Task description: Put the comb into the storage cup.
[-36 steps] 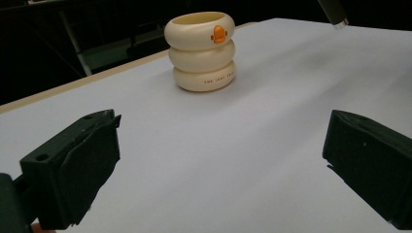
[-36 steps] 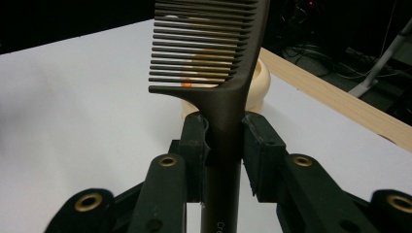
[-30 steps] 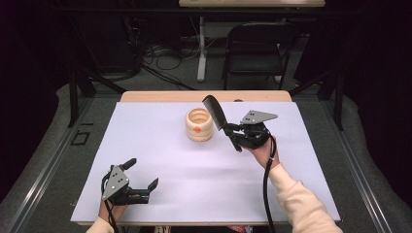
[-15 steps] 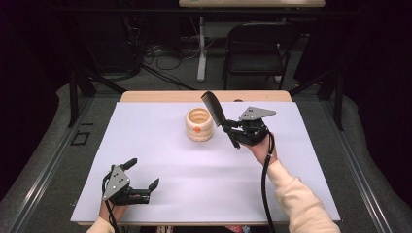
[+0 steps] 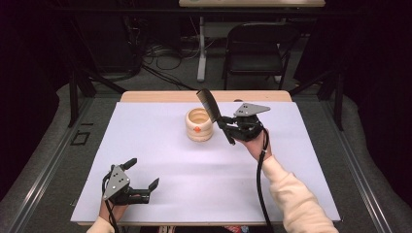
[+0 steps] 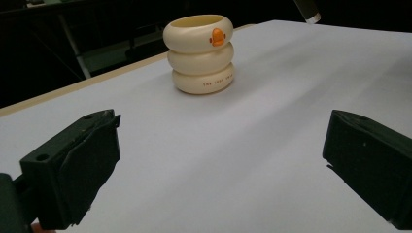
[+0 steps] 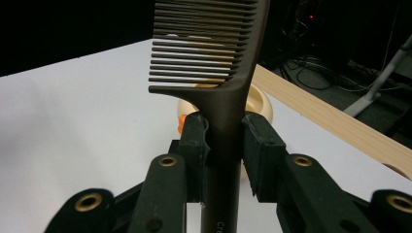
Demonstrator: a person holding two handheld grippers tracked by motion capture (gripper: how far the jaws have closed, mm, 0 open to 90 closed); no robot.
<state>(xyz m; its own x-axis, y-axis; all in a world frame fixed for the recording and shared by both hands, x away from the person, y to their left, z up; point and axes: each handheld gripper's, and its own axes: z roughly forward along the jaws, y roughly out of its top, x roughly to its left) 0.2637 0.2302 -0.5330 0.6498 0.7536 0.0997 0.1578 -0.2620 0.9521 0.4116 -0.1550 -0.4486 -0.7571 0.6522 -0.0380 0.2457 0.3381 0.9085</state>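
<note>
Little has moved since 1 second ago: right gripper (image 5: 224, 127) (clamping the comb (image 7: 214, 58)) hovers beside the cup (image 5: 199, 124); left gripper (image 5: 144, 177) rests spread, so insertion seems pending.

The high view looks down and forward over the table (image 5: 160, 194). Each gripper view looks along its own jaws; all share the cream holder (image 5: 199, 124) ahead of them.

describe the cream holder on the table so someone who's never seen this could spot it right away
Start at the white table and look toward its far edge, near the middle. The cream holder stands upright there, just left of the right gripper, which is shut on a dark comb. It looks like three stacked cream rings, open on top, with a small orange mark on its side.
</note>
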